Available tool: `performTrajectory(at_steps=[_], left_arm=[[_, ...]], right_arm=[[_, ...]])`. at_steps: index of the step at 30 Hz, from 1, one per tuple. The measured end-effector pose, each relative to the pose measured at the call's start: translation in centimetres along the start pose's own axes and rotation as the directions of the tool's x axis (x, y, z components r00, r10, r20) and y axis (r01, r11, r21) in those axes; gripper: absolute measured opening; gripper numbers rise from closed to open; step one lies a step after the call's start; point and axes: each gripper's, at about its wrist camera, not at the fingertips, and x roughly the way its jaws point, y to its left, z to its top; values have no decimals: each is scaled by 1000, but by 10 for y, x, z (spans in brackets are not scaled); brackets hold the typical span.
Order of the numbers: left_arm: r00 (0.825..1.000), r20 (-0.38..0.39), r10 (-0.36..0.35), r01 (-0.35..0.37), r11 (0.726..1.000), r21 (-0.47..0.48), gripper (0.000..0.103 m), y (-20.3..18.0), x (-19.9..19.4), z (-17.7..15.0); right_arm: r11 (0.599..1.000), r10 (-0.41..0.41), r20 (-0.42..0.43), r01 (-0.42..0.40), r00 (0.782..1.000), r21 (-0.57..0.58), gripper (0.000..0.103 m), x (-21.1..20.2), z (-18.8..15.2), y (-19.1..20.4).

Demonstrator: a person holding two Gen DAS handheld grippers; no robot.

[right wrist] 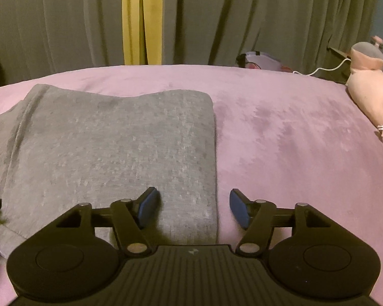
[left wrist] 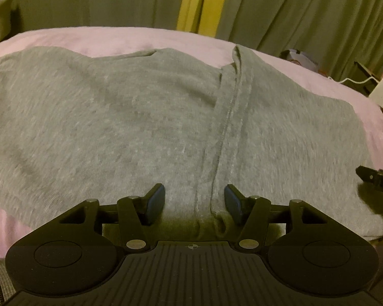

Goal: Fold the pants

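— While the grey pants (left wrist: 130,117) lie spread flat on the pink bed (left wrist: 370,127), where should the next fold be started?

— At the near edge, judging from how things lie. On the left, the left hand-held gripper (left wrist: 194,201) is held partly spread, its blue pads (left wrist: 155,201) standing either side of the raised seam (left wrist: 224,127) that runs away across the cloth; nothing is pinched between them. The near hem is best taken there, with both layers caught together, so that the seam stays straight when the cloth is lifted.

— And further right?

— The right hand-held gripper (right wrist: 195,209) is likewise parted and holds nothing. One pad is seen over the grey cloth, the other over bare pink cover, so the right-hand edge of the pants (right wrist: 214,153) falls between them. Whether the pads touch the fabric cannot be told.

— What should be watched?

— Both near corners should be gripped at matching depth before anything is raised; otherwise the fold will probably skew. The knit looks soft and thick, so a shallow pinch may catch only the top layer. The far edge, already square, can be used as the line to be met. A pink soft toy (right wrist: 370,94) lies well apart at the far right and need not be disturbed.
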Motion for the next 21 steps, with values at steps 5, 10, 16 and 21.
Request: performTrajectory(at_steps=[5,10,16,21], left_arm=[[1000,1,2,-2,999,-45,60,8,-3,1],[999,10,34,-32,995,-97,60,18,-8,3],[998,43,54,-44,977,-207,72,38,-18,8],[979,155,131,-67,929,-363,85,81,-48,14]], right_arm=[[1000,-21,-12,21,1000,8,80,2,0,-1],[999,-44,-23,45,999,28,88,2,-1,-4],[998,-57,22,57,998,-8,88,-7,-2,2],[999,-16,125,21,992,-39,51,-28,-2,7]])
